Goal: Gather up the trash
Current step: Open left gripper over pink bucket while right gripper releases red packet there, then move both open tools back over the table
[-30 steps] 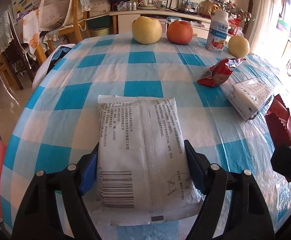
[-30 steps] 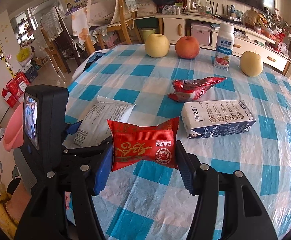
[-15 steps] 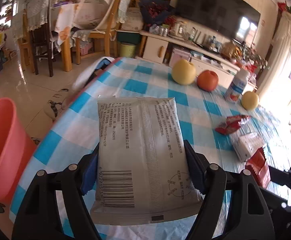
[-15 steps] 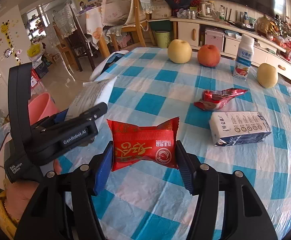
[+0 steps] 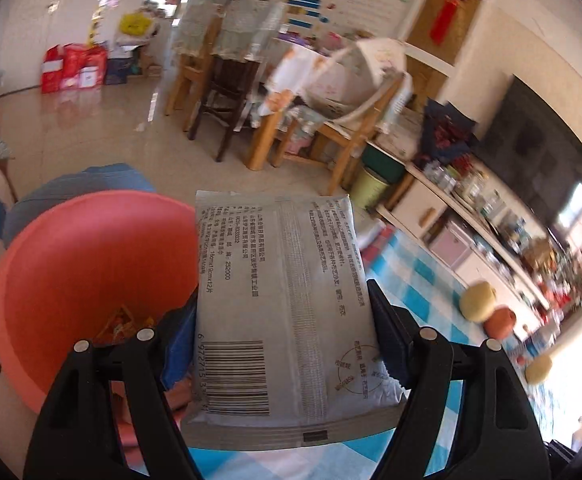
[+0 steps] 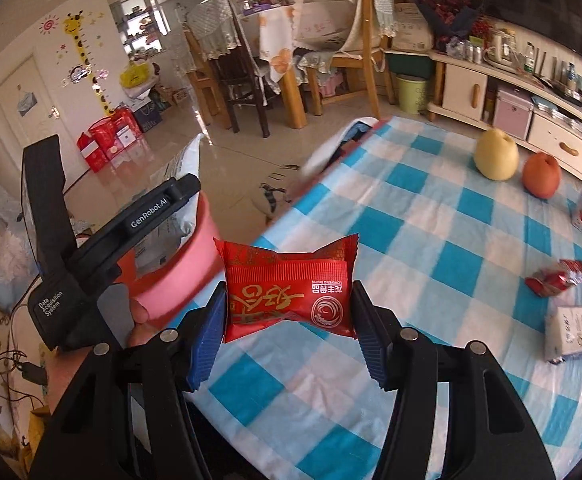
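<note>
Gripping a grey wipes packet (image 5: 287,312) above the pink bin (image 5: 71,264), the left hand-held gripper (image 5: 283,344) is risking a rim-side drop. The right hand-held gripper (image 6: 289,316) is clamping a red snack wrapper (image 6: 287,288) over the bench (image 6: 431,248) edge, short of the bin.

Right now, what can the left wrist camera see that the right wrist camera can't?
Only the left wrist view looks down into the pink bucket, where some trash already lies, and shows the barcode side of the white packet squeezed in the left gripper. Only the right wrist view shows the red packet squeezed in the right gripper, plus a red wrapper and a carton lying on the table. Both show the checked table, the yellow pear and the red apple.
</note>
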{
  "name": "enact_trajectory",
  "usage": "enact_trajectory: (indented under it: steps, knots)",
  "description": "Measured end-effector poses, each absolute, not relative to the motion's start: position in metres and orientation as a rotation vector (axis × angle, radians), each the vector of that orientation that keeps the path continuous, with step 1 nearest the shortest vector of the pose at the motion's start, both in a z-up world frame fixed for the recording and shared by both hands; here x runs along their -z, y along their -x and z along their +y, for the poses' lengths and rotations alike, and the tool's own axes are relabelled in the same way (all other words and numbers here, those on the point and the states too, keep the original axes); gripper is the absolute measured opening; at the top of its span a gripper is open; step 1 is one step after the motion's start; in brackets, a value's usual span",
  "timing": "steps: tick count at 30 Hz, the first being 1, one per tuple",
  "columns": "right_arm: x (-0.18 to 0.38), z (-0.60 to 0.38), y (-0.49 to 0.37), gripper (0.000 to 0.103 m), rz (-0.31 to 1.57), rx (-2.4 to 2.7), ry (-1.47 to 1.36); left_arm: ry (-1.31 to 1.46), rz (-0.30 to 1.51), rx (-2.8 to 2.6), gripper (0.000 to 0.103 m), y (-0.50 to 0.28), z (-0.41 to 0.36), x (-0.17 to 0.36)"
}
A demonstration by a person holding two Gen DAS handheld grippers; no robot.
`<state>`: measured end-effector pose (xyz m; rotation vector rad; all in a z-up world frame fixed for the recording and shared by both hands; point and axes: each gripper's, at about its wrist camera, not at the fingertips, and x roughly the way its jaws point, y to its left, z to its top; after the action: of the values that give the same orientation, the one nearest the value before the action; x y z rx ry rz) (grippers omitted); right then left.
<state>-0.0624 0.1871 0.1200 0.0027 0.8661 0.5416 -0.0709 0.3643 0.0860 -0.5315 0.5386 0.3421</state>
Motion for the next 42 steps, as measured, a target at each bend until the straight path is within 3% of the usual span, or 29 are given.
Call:
enact_trajectory:
  steps: [10,15,20,29,42]
  knots:
    - [-0.131,0.322,0.029,0.061,0.836,-0.75,0.032,0.729,0.544,-0.468,0.076,0.089,0.48,-0.065]
    - [-0.114,0.353,0.011,0.071,0.882,-0.765,-0.006,0.749,0.543,-0.468,0.078,0.091,0.508,-0.059]
    - [-0.107,0.343,0.006,0.083,0.878,-0.727,-0.081,0.756,0.54,-0.455,0.087,0.09,0.522,-0.055]
    - [-0.109,0.293,0.022,0.091,0.854,-0.615,-0.048,0.683,0.495,-0.451,0.09,0.096,0.502,-0.067]
    - [-0.116,0.2,0.062,0.092,0.788,-0.454,0.066,0.385,0.399,-0.274,0.097,0.102,0.411,-0.108]
